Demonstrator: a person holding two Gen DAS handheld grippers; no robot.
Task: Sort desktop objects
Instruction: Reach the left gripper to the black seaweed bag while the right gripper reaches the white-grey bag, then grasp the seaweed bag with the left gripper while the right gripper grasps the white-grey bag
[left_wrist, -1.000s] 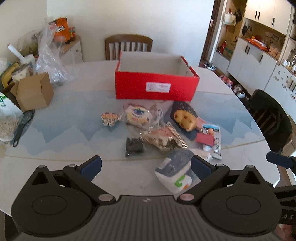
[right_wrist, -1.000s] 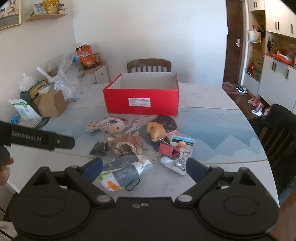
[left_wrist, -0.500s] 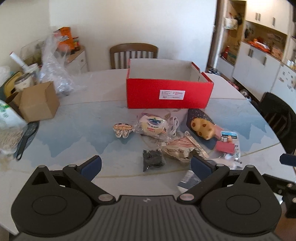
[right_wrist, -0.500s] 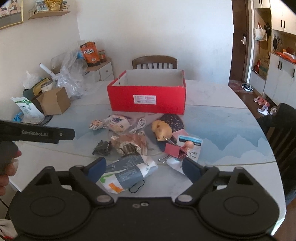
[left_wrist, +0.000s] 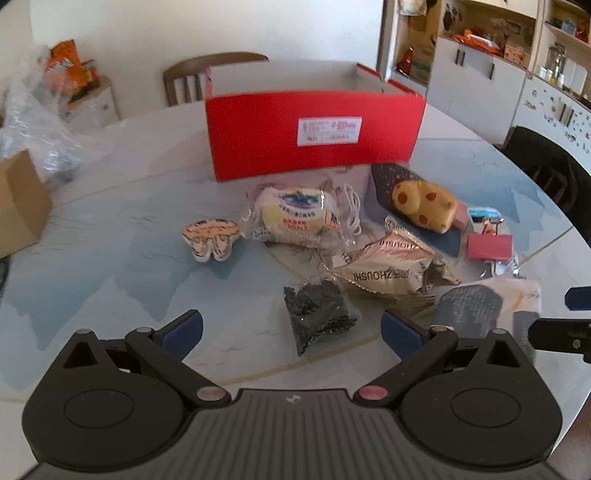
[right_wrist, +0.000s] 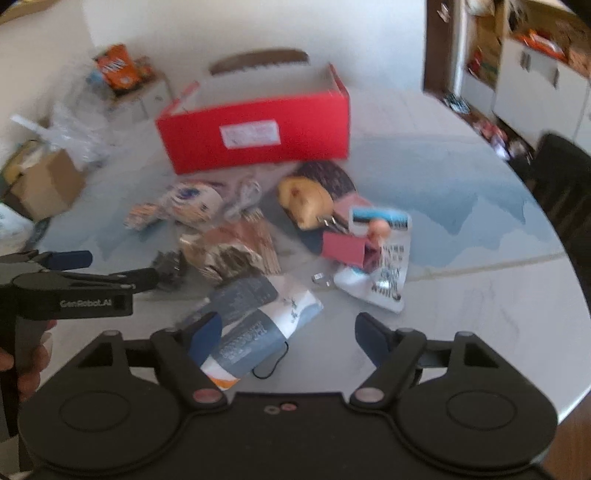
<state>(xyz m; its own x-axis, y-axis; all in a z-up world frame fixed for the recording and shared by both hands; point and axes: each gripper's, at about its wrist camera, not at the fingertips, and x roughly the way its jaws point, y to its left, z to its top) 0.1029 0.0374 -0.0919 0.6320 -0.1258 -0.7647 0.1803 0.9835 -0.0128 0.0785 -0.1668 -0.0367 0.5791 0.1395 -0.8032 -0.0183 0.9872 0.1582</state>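
Observation:
A pile of small items lies on the table in front of an open red box (left_wrist: 314, 136). My left gripper (left_wrist: 291, 332) is open just above a black bag of small pieces (left_wrist: 317, 314), whose near end lies between the fingers untouched. Behind the bag are a brown snack packet (left_wrist: 391, 269), a wrapped pastry (left_wrist: 295, 218) and a yellow spotted toy (left_wrist: 424, 206). My right gripper (right_wrist: 288, 338) hovers over a grey-and-white packet (right_wrist: 251, 325); its jaws are closing, and the pads are not pressing on it. A red binder clip (right_wrist: 345, 247) lies beyond.
A cardboard box (left_wrist: 18, 206) and clear plastic bags (left_wrist: 37, 122) stand at the table's left. A wooden chair (left_wrist: 214, 74) is behind the red box and a dark chair (left_wrist: 546, 170) at the right edge. A hand holds the left gripper (right_wrist: 74, 273) at the left of the right wrist view.
Both grippers came down and moved closer to the pile. The left now frames the black bag, the right sits over the grey-and-white packet with its jaws narrower.

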